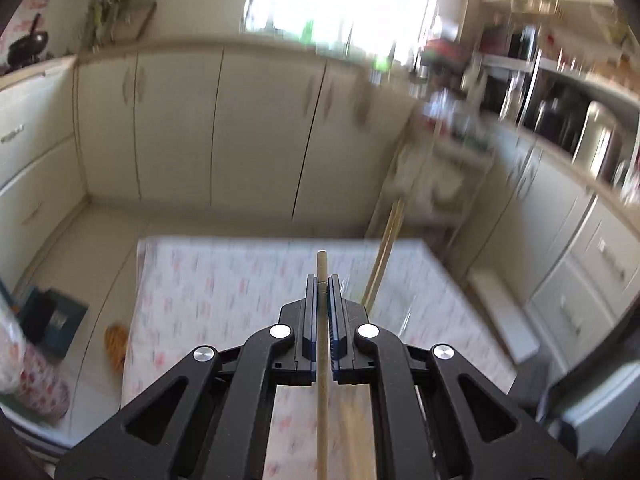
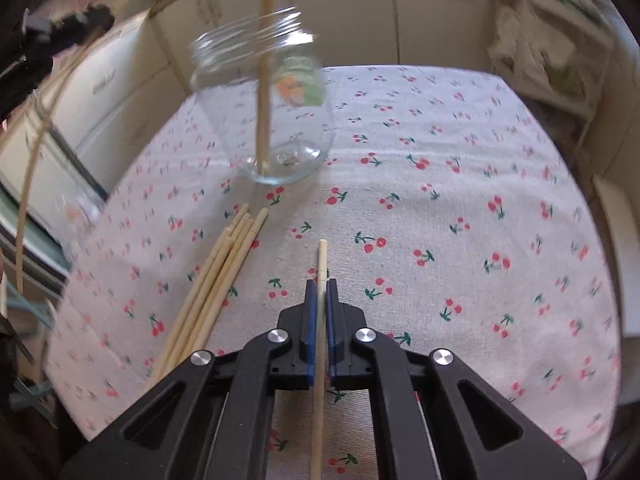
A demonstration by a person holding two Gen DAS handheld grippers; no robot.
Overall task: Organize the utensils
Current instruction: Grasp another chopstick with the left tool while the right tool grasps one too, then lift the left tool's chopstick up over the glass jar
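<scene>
Right gripper (image 2: 320, 284) pinches one chopstick (image 2: 321, 256) over the cherry tablecloth (image 2: 460, 208); left gripper (image 1: 322, 284) pinches another chopstick (image 1: 321, 266). Loose chopsticks (image 2: 216, 280) lie just left. Beyond, the glass jar (image 2: 272, 120) holds one stick. Risk: a tip catching the rim could tip the jar.

White tablecloth (image 2: 440, 208) printed with red cherries on green stems; pale tan chopsticks (image 2: 208, 292); clear glass jar (image 2: 264, 112) bearing what looks like an orange-and-green label; black grippers with blue pads (image 2: 310, 320)

no readable text, jar sticker (image 2: 301, 87) too blurred
</scene>
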